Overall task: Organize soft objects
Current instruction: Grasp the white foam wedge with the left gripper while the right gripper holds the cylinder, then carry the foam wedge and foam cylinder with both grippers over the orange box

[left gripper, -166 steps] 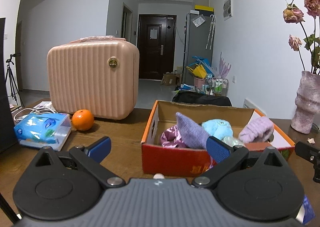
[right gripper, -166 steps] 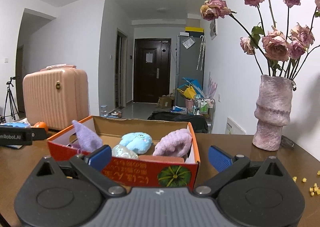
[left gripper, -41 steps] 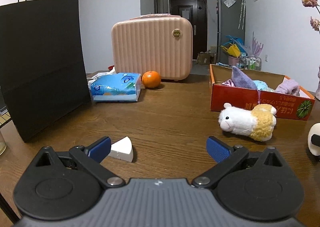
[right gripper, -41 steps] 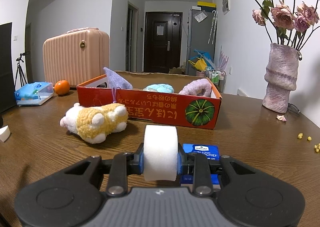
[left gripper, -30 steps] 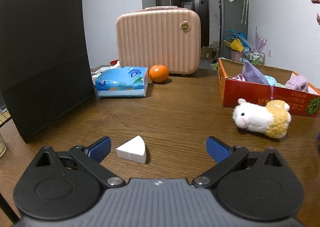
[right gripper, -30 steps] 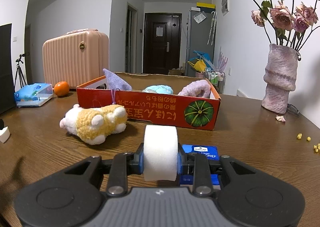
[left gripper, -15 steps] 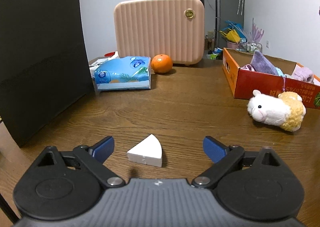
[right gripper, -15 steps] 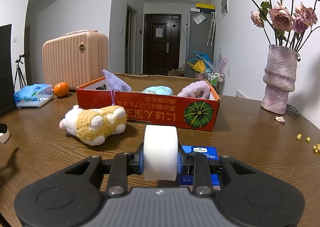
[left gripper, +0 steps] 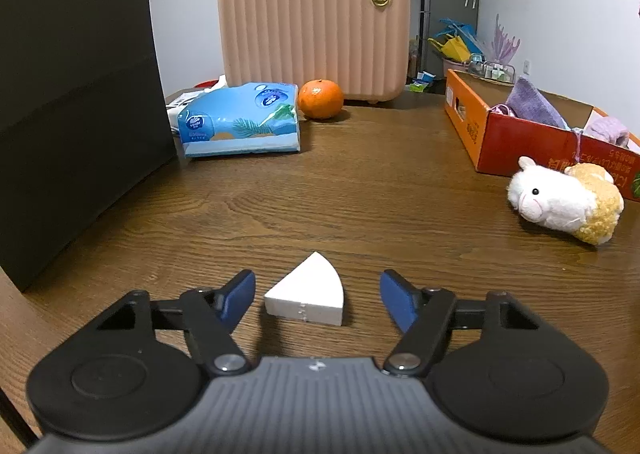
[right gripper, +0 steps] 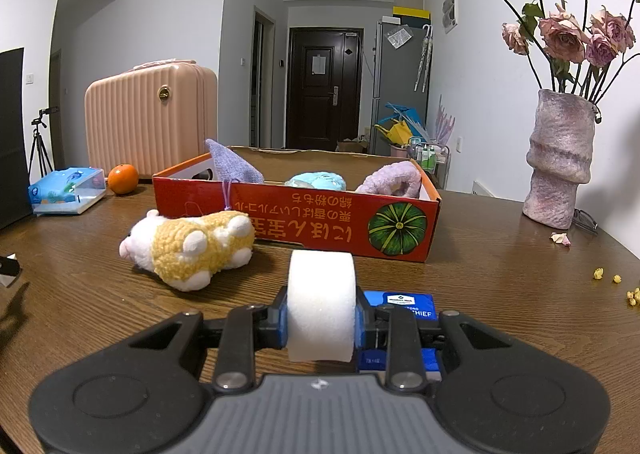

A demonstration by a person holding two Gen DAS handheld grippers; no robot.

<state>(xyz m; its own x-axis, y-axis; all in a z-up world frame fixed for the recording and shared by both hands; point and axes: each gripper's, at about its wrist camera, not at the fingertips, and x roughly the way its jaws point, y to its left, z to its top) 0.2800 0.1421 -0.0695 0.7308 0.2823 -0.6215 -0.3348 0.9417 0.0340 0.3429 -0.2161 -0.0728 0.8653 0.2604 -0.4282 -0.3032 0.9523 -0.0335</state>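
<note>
Table point(left gripper: 360, 190): wood work surface; carries all items, so picks happen at table level.

Suitcase point(left gripper: 316, 30), black bag point(left gripper: 72, 94): parked at far/left edge, clear of the work zone. Not soft-object targets, by judgement.

Red box point(right gripper: 296, 214): open top, sits mid-table w/ long side facing the right gripper. Already holds a purple cloth point(right gripper: 234, 166), a blue plush point(right gripper: 318, 180) and a lilac fuzzy item point(right gripper: 394, 180), so it reads as the collection bin.

Tissue pack point(left gripper: 240, 120), orange point(left gripper: 321, 99): side by side in front of the suitcase, well apart from the box.

Plush toy point(right gripper: 188, 248): lies on its side just in front of the box wall, outside it. Judged not yet sorted.

Right gripper point(right gripper: 320, 324): clamped on white foam cylinder point(right gripper: 321, 304), pads pressing both flat ends, roll axis across the fingers. Held low over the table, near the box front, above a blue packet point(right gripper: 412, 306). Likely waiting to drop into the box.

Left gripper point(left gripper: 316, 300): jaws closing, foam wedge point(left gripper: 308, 294) between them on the table; pads not yet touching it. Wedge point aims away from the camera, so pads meet its slanted sides. Risk: squeeze-out fwd.
</note>
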